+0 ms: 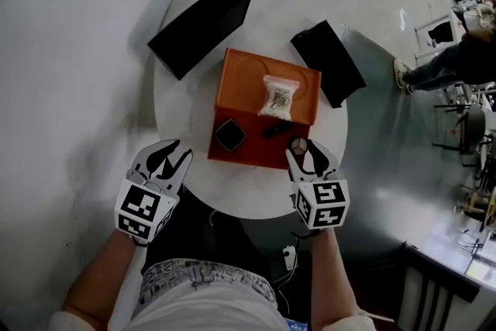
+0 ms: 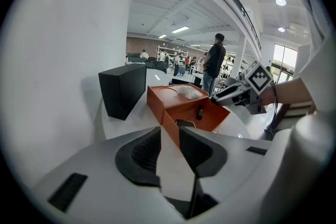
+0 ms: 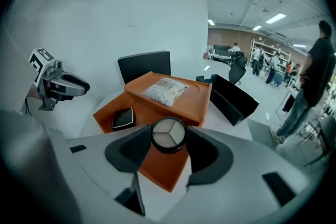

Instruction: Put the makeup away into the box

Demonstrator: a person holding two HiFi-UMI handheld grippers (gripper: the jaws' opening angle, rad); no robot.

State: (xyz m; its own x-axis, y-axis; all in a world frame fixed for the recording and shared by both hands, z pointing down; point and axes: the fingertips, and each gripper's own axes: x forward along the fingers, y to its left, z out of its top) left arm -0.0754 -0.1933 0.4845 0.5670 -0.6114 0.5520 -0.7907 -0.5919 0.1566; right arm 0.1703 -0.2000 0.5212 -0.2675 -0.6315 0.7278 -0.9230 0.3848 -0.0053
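The right gripper point(image 3: 168, 137) is clenched on a round compact point(image 3: 168, 132), its clear lid showing three pale wedges of colour, pinched between the two dark pads above the near right corner of the orange box point(image 1: 246, 77). The left gripper point(image 2: 170, 147) stands released, its jaws apart with nothing between them, off the box's near left corner and above the edge of the round white table point(image 1: 256, 194). In the box's lower open front part lie a square black compact point(image 1: 229, 135) and, apart from it to the right, a small dark tube point(image 1: 275, 130). On the raised rear part rests a clear plastic bag point(image 1: 277, 97) of small pale pieces. Behind the box, well apart, sit a long black box point(image 1: 200, 27) at the left and another black box point(image 1: 328, 62) at the right
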